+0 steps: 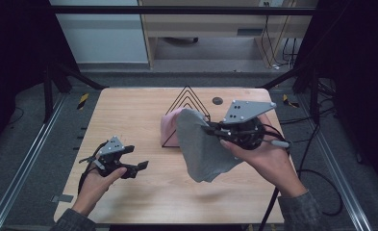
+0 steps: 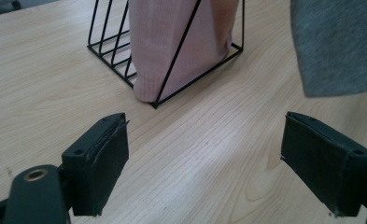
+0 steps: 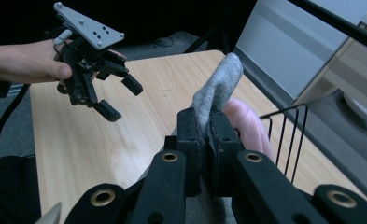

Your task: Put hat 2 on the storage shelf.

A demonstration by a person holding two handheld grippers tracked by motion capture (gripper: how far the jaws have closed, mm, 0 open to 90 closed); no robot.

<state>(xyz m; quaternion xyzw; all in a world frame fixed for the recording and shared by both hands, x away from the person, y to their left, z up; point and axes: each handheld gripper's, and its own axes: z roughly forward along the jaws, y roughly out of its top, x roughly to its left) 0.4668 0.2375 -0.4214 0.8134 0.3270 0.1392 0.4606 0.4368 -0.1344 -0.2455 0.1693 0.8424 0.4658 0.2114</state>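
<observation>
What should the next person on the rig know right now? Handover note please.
Right claw: shut on the grey cloth, which hangs lifted off the table beside the wire rack.
Left claw: open, nothing between the pads, held over the table's left part.
Pink cloth: standing in the wire rack.
Done: pink cloth is in the rack, grey cloth is picked up.
Left: probably slot the grey cloth into the rack next to the pink one, with the left claw free to steady the rack or guide the cloth.
</observation>
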